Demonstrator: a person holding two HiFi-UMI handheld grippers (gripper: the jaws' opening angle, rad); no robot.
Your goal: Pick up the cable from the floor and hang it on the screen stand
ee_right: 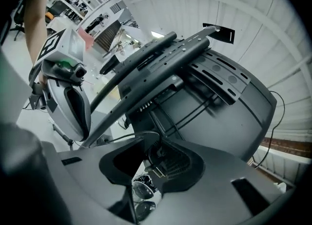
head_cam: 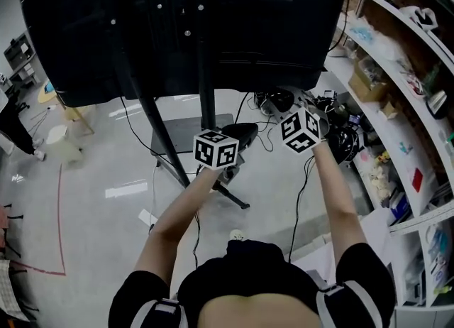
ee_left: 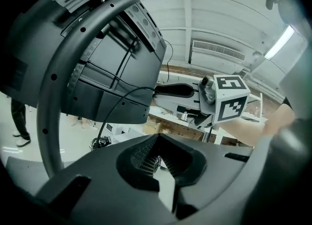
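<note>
The cable (ee_left: pixel 118 101) is thin and black. Your right gripper (ee_right: pixel 148 165) is closed on its plug (ee_right: pixel 152 171), a small end with a bit of gold on it. You hold it up behind the screen (head_cam: pixel 177 21), just right of the stand (head_cam: pixel 206 99). From the plug the cable bends in a loop in front of the screen's back. Then it drops to a dark coil (ee_left: pixel 99 142) low down on the left. It is not on the stand yet.

Your left gripper (ee_left: pixel 155 158) has its fingers pressed together at the tips. Nothing is in them. It is near the right gripper, on its left.

On your right are long white shelves (head_cam: pixel 397 99) full of small things. A brown box (head_cam: pixel 365 82) sits on one shelf. What is in it I cannot tell.

The big black screen fills the far side, above both grippers. Its grey base (head_cam: pixel 181 138) lies flat on the floor under it. A black heap of wires (head_cam: pixel 344 142) lies on the floor by the shelves, close to your right gripper. A thin red line (head_cam: pixel 60 213) marks the floor on the left.
</note>
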